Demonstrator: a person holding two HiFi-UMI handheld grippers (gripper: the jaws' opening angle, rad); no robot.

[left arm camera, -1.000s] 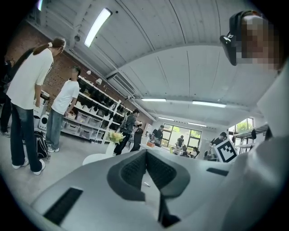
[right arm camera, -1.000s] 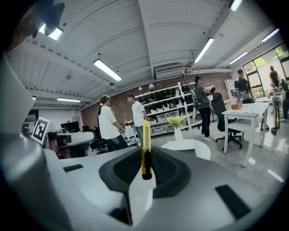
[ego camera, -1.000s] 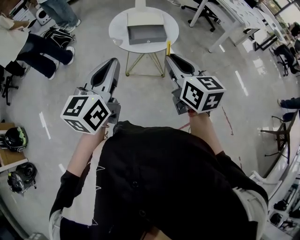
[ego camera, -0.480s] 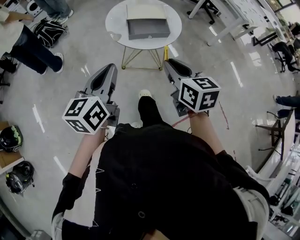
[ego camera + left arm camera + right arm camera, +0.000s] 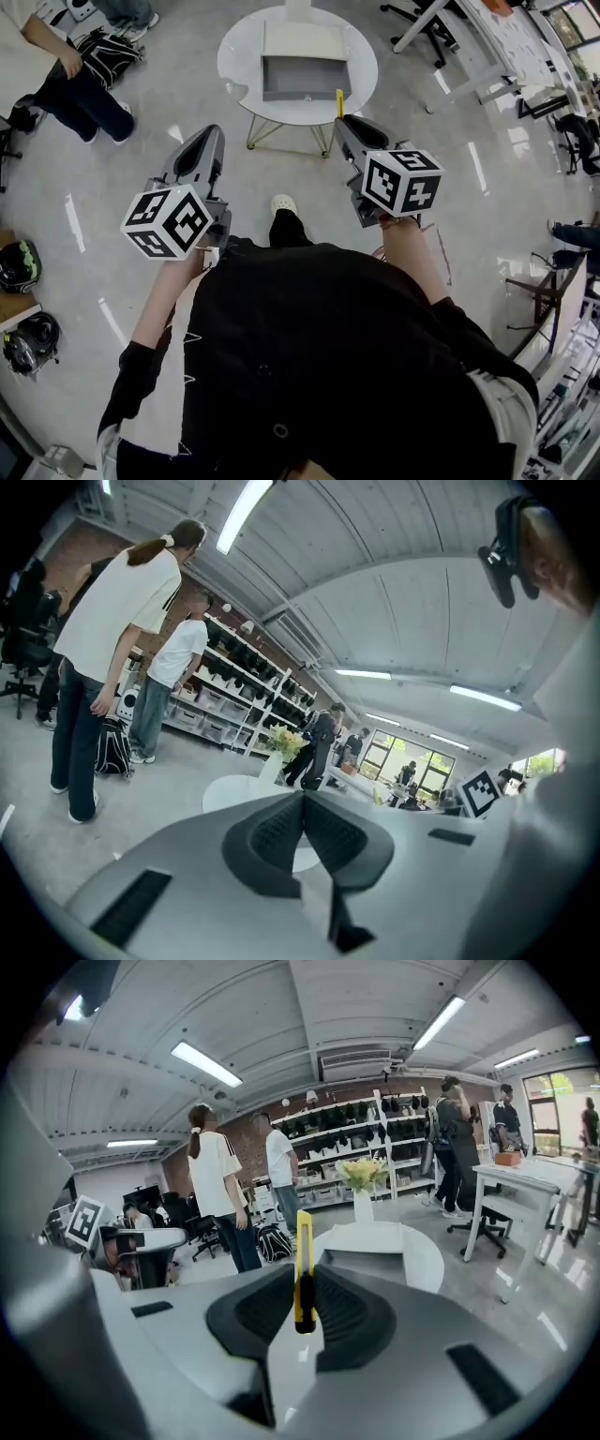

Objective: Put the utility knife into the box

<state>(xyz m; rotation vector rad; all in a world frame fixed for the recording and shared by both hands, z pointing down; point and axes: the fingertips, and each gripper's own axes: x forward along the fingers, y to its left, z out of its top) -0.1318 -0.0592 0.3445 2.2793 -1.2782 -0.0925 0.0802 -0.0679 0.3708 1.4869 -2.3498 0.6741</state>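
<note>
A yellow utility knife (image 5: 303, 1274) stands upright between the jaws of my right gripper (image 5: 304, 1299), which is shut on it; in the head view its yellow tip (image 5: 338, 101) pokes out past the right gripper (image 5: 343, 120) near the table's edge. The open grey box (image 5: 300, 73) lies on a round white table (image 5: 357, 58) ahead; in the right gripper view the box (image 5: 367, 1267) sits just beyond the knife. My left gripper (image 5: 209, 136) hangs over the floor left of the table, its jaws shut with nothing between them (image 5: 302, 803).
A white vase with flowers (image 5: 362, 1194) stands behind the box. Two people (image 5: 220, 1199) stand left of the table near a black backpack (image 5: 108, 52). White desks and chairs (image 5: 450, 33) are at the right. Helmets (image 5: 17, 267) lie at the left.
I have walked closer to the round table, which now sits nearer both grippers. The right gripper still holds the knife, and my foot has stepped forward below.
</note>
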